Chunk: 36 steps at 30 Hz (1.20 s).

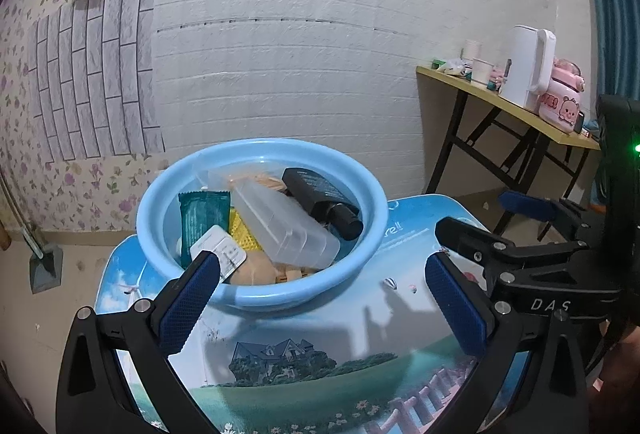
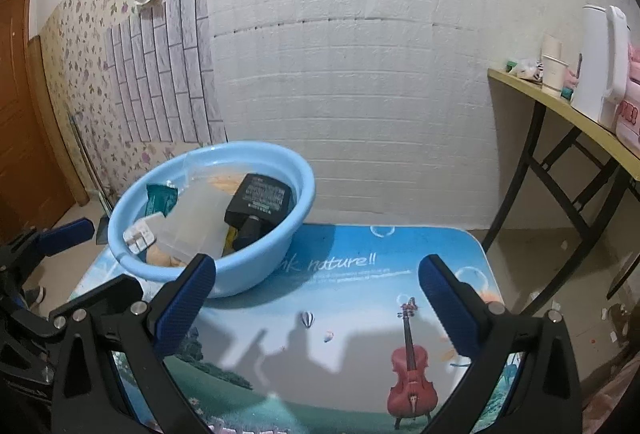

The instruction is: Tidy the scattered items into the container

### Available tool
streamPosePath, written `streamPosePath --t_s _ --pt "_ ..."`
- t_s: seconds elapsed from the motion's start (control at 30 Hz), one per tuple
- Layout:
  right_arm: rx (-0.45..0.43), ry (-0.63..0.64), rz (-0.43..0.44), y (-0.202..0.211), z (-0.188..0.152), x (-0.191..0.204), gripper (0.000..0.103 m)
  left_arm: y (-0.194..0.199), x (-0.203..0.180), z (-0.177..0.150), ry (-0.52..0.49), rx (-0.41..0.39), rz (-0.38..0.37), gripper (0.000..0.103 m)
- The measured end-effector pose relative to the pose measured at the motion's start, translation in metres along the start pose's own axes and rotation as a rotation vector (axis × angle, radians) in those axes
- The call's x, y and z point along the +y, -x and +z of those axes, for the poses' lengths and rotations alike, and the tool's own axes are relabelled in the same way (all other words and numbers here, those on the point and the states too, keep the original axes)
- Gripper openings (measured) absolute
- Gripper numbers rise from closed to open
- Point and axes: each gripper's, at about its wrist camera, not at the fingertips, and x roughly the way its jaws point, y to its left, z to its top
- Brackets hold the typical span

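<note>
White brick-patterned wall panels and floral wallpaper back a low counter (image 2: 360, 274) covered with a printed landscape scene — a violin (image 2: 410, 358), a house and the words "nature!!" among its motifs. On the far left part of the counter stands a light-blue basin (image 1: 256, 286), the container, and all the visible items lie inside it: a black bottle (image 1: 320, 197) with its cap toward the right rim, a clear plastic box (image 1: 284, 226) lying across the middle, a green packet (image 1: 200, 213) at the left, a white blister card (image 1: 218, 248) near the front rim, a yellow mesh piece (image 1: 243, 234) and some beige objects beneath, not clearly identifiable. The left gripper (image 1: 320, 298) is held in front of the basin, fingers spread wide and empty; its left finger (image 1: 188, 302) overlaps the basin's near rim in view. The right gripper (image 2: 316, 310) — likewise wide open with nothing between its fingers — hangs over the bare printed surface to the right of the basin. A side table (image 1: 520, 109) at the right carries a white kettle (image 1: 524, 65) and paper cups (image 1: 480, 67).
</note>
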Motion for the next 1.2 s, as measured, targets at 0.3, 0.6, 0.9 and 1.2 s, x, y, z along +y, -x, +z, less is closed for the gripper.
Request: streamPosePath --t_s 0.3,0.6,0.9,1.2 --pt "0.036 -0.022 -0.003 -0.0044 -0.0033 -0.0011 0.103 -0.0014 0.0048 -0.0048 0.017 0.001 0.019 0.103" --pt "0.050 -0.024 -0.016 -0.0070 -0.0048 -0.0029 0.103 0.0005 0.0095 -0.0047 0.051 0.004 0.006 0.103" --pt "0.065 -0.022 -0.017 -0.0093 -0.0069 -0.0016 0.103 -0.0017 0.0064 -0.0048 0.054 0.012 0.035 0.103" --pt "0.065 -0.019 -0.020 -0.0079 -0.0070 -0.0002 0.103 -0.0003 0.0037 -0.0061 0.043 0.010 0.051 0.103"
